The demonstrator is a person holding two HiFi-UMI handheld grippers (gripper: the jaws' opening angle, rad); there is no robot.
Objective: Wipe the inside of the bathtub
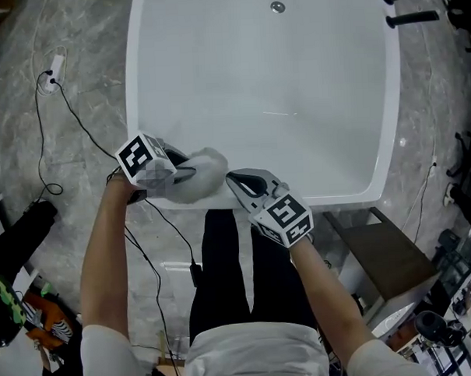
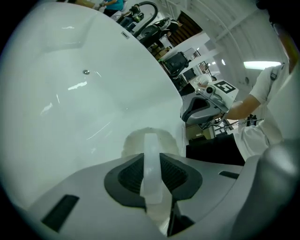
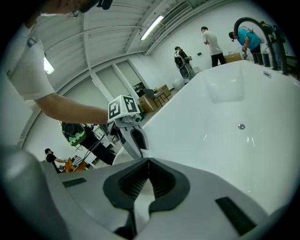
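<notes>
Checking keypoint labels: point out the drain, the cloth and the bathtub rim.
drain (image 1: 277, 7): head view, centre of the metal cap.
cloth (image 1: 205, 169): head view, middle of the white wad.
bathtub (image 1: 337, 196): head view, near rim, right of the right claw.

No legible txt, labels or nos. anywhere in view.

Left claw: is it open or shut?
Shut. In the left gripper view, the left claw is squeezed on a strip of white cloth, which bunches out past its tips above the bathtub rim.
</notes>
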